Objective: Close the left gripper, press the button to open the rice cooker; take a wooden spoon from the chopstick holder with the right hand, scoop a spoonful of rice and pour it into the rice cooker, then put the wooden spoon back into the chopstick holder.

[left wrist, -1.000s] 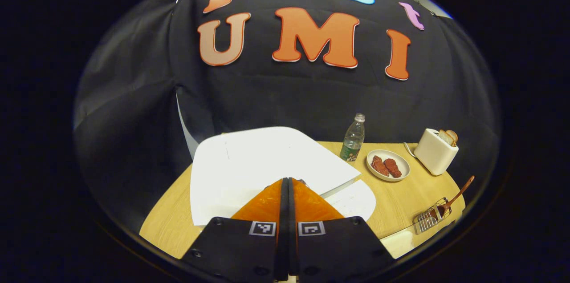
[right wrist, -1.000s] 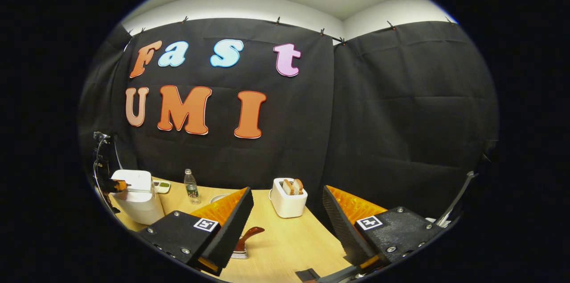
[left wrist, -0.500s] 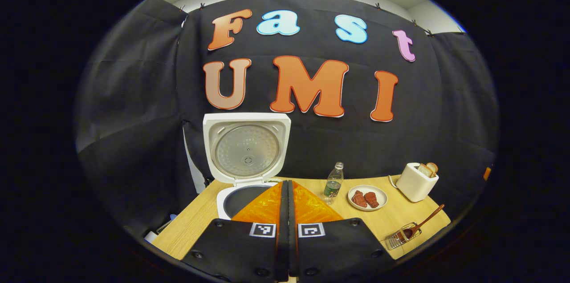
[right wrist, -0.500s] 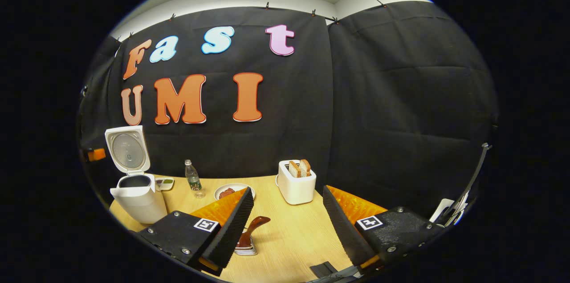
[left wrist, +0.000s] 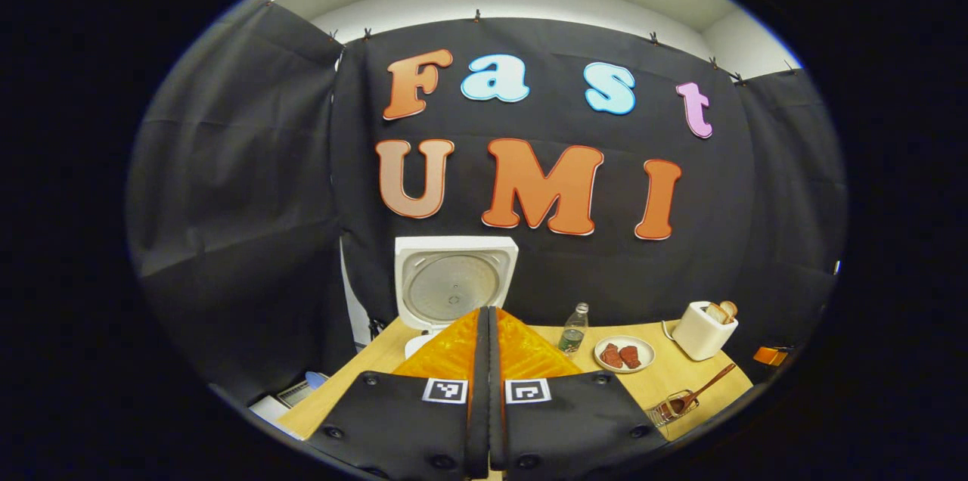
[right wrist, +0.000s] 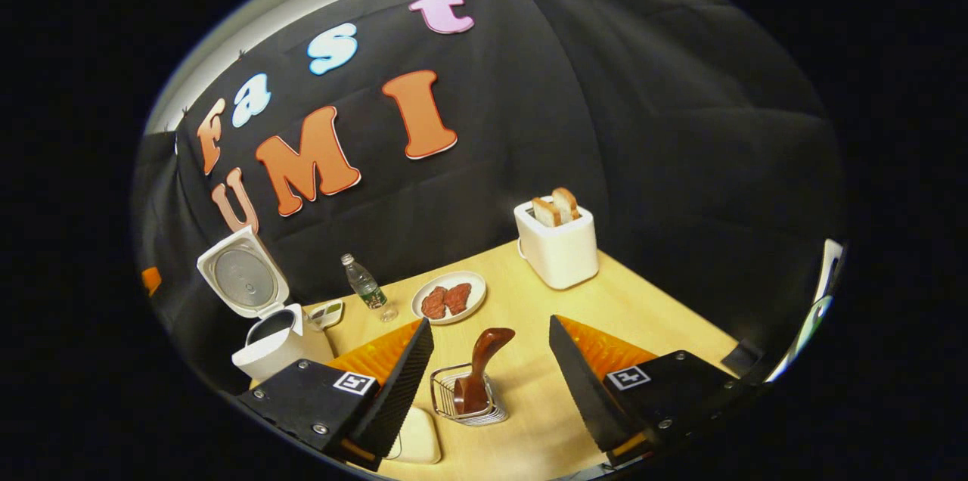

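The white rice cooker (left wrist: 423, 341) stands at the table's left with its lid (left wrist: 455, 280) swung up. My left gripper (left wrist: 488, 312) is shut with nothing in it, held back from the cooker and in front of it. In the right gripper view the cooker (right wrist: 276, 341) is far left with its pot showing. A wooden spoon (right wrist: 484, 360) stands in the wire chopstick holder (right wrist: 463, 404). My right gripper (right wrist: 490, 324) is open, and the spoon's handle rises in the gap between its fingers without touching either. The holder (left wrist: 669, 407) sits near the table's right front.
Along the back of the wooden table (right wrist: 605, 299) stand a water bottle (right wrist: 365, 288), a plate of meat (right wrist: 448, 298) and a white toaster (right wrist: 558, 246) with bread. A small dish (right wrist: 327, 312) lies beside the cooker. A pale rounded object (right wrist: 416, 436) lies left of the holder.
The cooker's lid has sprung open. My left gripper has drawn back and up from it, still shut. My right gripper has tilted down and moved in over the holder and spoon.
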